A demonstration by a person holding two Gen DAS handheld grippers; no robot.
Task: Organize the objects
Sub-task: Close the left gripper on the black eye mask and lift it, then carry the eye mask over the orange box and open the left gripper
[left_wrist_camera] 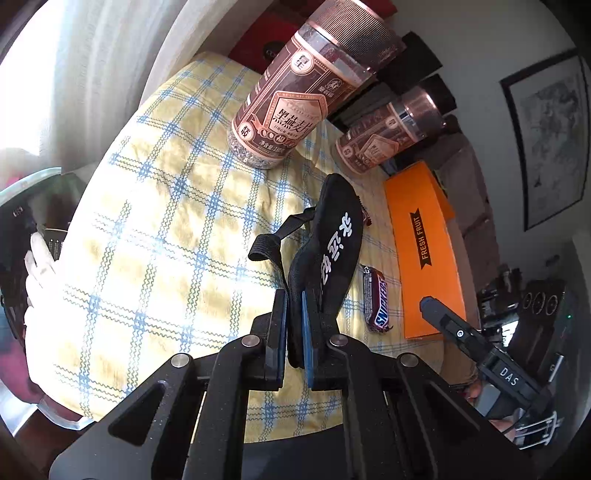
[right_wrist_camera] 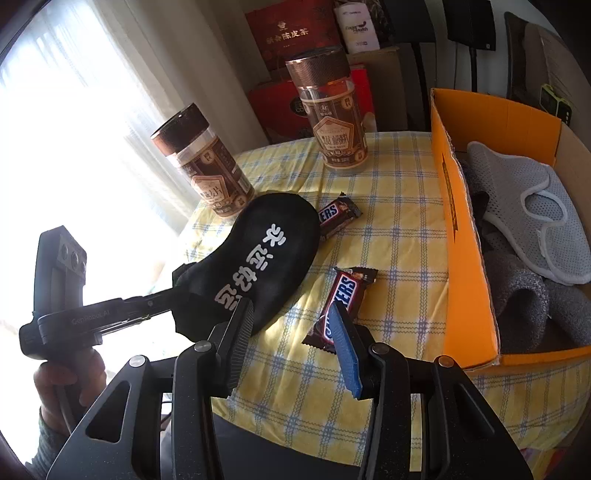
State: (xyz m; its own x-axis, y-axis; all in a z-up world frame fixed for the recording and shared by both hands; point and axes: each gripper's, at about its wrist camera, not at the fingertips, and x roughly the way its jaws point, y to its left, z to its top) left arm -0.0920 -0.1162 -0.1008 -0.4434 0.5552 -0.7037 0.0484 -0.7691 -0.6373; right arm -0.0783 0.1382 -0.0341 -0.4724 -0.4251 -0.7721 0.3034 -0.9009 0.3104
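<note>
Left gripper (left_wrist_camera: 294, 332) clamped on the black pouch (left_wrist_camera: 328, 243): blue pads pressed tight against its near edge, only the fabric between them. From the right wrist view the same gripper (right_wrist_camera: 177, 295) comes in from the left, a hand (right_wrist_camera: 66, 376) around its grip, and the pouch (right_wrist_camera: 255, 266) sticks out from its tips over the cloth (right_wrist_camera: 399, 229), white lettering facing up. Whether the far end of the pouch touches the cloth, cannot tell. A zipper pull strap (left_wrist_camera: 266, 243) hangs loose off the pouch to the left. Right gripper (right_wrist_camera: 291, 339) jaws stand partly apart, nothing between them; the blue pad (right_wrist_camera: 345, 354) sits over the near Snickers bar (right_wrist_camera: 343, 302), contact cannot be judged. In the left wrist view one finger of the right gripper (left_wrist_camera: 439, 314) lies over the near end of the orange box (left_wrist_camera: 424, 251). Second Snickers bar (right_wrist_camera: 338, 214) lies just beside the pouch's far end, partly under it. Two jars with copper lids stand upright on the cloth: one (right_wrist_camera: 203, 166) near the window side, one (right_wrist_camera: 332, 118) farther back. Orange box (right_wrist_camera: 465, 229) sits open on the right edge of the table, holding a grey mesh piece (right_wrist_camera: 517, 199) on top of dark grey rolled items (right_wrist_camera: 524, 299). Red cartons (right_wrist_camera: 291, 33) stacked behind the table.
</note>
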